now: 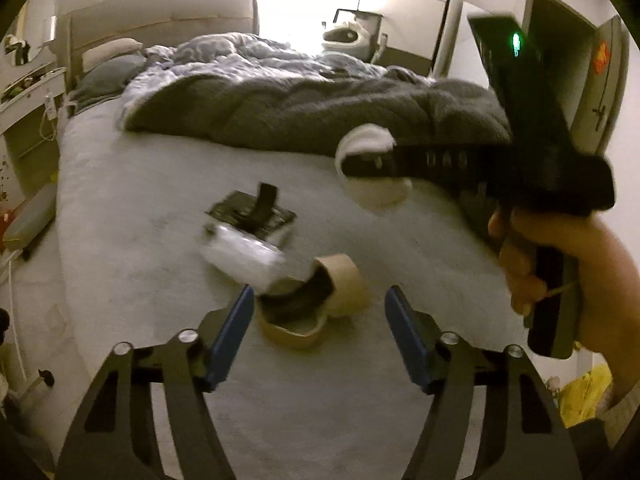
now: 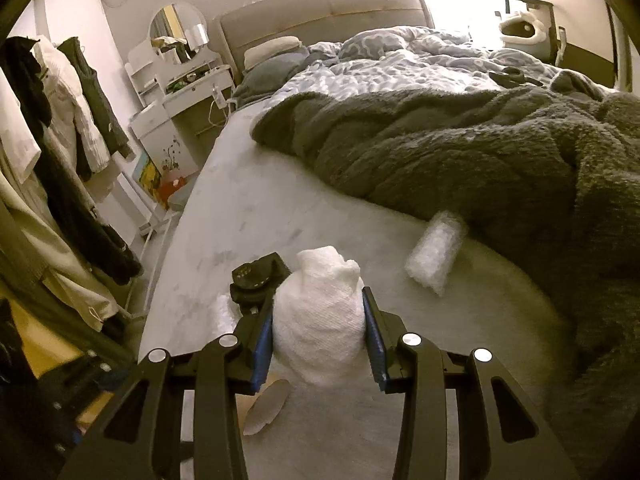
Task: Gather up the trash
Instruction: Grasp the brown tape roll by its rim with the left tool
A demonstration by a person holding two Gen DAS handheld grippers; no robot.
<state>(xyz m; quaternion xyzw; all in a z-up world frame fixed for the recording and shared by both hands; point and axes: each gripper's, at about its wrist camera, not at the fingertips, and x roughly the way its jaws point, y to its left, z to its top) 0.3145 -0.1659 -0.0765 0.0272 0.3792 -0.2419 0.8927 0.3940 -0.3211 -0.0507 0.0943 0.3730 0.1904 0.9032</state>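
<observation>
White paper wad [image 2: 320, 316] clamped between blue pads [image 2: 262, 344] of right gripper [image 2: 318, 320], raised over grey bed [image 2: 248, 208]; same wad [image 1: 370, 168] seen from left wrist at tip of right gripper [image 1: 374, 164], held by a hand [image 1: 560, 264]. Left gripper [image 1: 320, 308] with jaws apart, nothing pressed between pads [image 1: 236, 332], poised just above brown paper cup [image 1: 320, 300] lying crushed on its side on bed [image 1: 140, 240]. Blurred white plastic wrap [image 1: 244, 256] touching cup's far left edge, dark flat packet [image 1: 252, 212] just behind. Roll of clear bubble wrap [image 2: 436, 252] resting on sheet at edge of dark fleece blanket [image 2: 460, 152]. Clothes [image 2: 60, 140] hung at left; dressing table [image 2: 184, 72] beside headboard [image 2: 320, 12].
</observation>
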